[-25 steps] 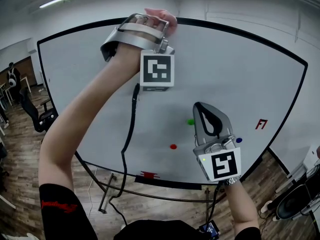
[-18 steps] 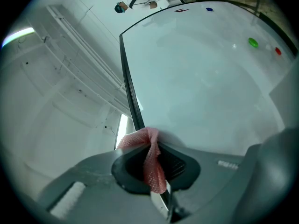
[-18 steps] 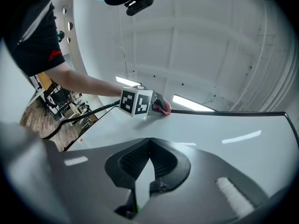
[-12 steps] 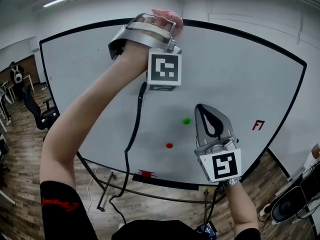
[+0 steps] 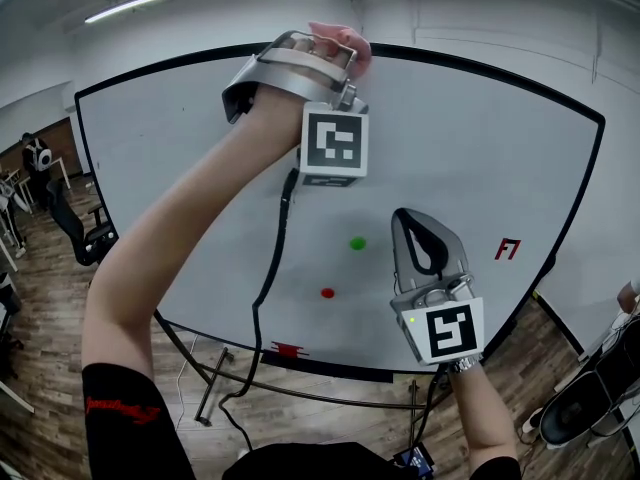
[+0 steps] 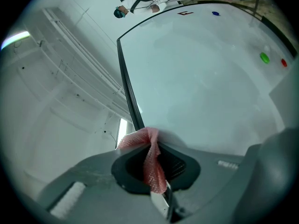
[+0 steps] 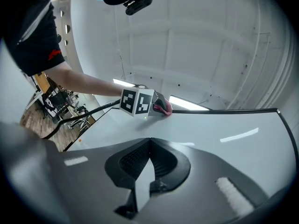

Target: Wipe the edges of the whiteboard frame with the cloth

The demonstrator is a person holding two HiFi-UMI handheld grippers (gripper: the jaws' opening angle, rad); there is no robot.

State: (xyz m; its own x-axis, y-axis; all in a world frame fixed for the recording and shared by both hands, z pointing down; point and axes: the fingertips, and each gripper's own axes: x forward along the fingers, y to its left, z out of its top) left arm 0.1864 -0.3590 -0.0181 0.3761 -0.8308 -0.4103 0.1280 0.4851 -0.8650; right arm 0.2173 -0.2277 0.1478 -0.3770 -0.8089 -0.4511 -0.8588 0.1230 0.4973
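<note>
Where your left gripper reaches: the top edge of the whiteboard frame, jaws clamped on the cloth.
Cloth: pink mesh, pinched between those jaws, its bunched end against the black frame.
Right gripper: your jaws are closed together, nothing between them (held low in front of the board).
</note>
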